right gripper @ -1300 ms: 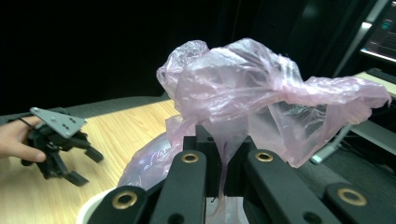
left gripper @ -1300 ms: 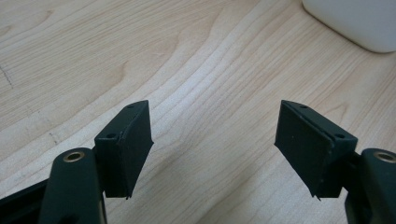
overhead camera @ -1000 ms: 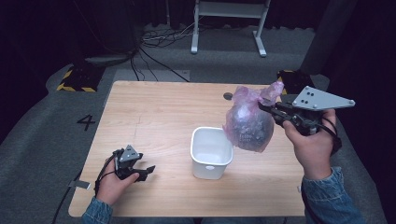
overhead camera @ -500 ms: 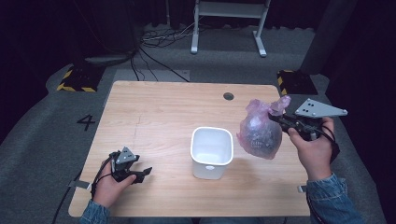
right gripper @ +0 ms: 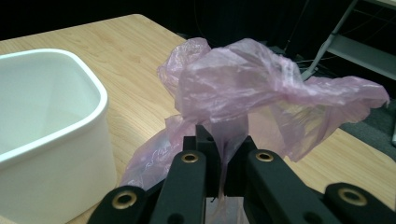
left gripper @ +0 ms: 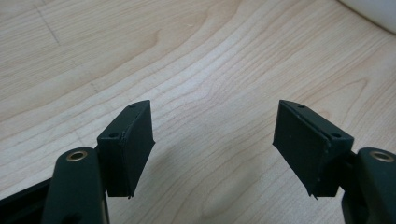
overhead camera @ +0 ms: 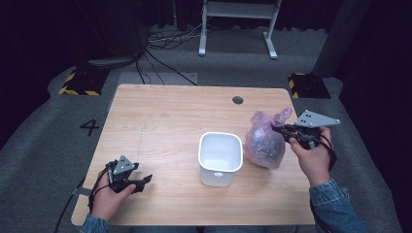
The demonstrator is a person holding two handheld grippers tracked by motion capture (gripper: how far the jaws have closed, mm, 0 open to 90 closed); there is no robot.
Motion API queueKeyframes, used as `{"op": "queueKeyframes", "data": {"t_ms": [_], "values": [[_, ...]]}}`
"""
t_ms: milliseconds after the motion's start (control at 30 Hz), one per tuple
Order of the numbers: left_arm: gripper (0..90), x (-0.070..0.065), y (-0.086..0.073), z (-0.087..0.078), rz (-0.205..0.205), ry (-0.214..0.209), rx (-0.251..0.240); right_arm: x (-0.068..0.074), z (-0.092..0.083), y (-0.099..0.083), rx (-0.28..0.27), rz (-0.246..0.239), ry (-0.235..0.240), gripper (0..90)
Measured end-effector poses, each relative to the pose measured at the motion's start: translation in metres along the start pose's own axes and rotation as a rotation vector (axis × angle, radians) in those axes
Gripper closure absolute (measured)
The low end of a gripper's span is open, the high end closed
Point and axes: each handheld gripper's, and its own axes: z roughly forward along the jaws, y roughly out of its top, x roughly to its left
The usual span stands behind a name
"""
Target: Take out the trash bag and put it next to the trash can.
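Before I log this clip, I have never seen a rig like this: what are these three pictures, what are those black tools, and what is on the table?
There is no robot here. A person holds a black two-jaw hand gripper in each hand at a light wooden table. One picture comes from a fixed camera above, looking down; the other two come from cameras riding on the grippers, looking along their jaws. On the table stand an empty white plastic tub with rounded corners and, right of it, a translucent pink plastic bag with dark contents. The right gripper is clamped on the bag's gathered top. The left gripper is open, holding nothing, low over bare wood.
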Motion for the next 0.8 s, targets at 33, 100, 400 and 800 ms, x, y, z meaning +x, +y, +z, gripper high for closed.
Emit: {"op": "queueKeyframes", "data": {"t_ms": [33, 100, 400, 800], "values": [[28.2, 0.000, -0.001, -0.002, -0.005, 0.002, -0.002, 0.000, 0.003, -0.001, 0.001, 0.005, 0.002, 88.2], [28.3, 0.001, -0.004, -0.005, -0.010, 0.012, -0.005, 0.000, 0.008, -0.003, 0.003, 0.008, 0.011, 88.1], [29.1, 0.004, -0.012, -0.017, -0.040, 0.053, -0.027, 0.006, 0.034, -0.016, 0.019, 0.018, 0.063, 87.7], [28.9, 0.002, -0.010, -0.010, -0.029, 0.032, -0.016, 0.013, 0.023, -0.013, -0.028, 0.060, 0.054, 47.8]]}}
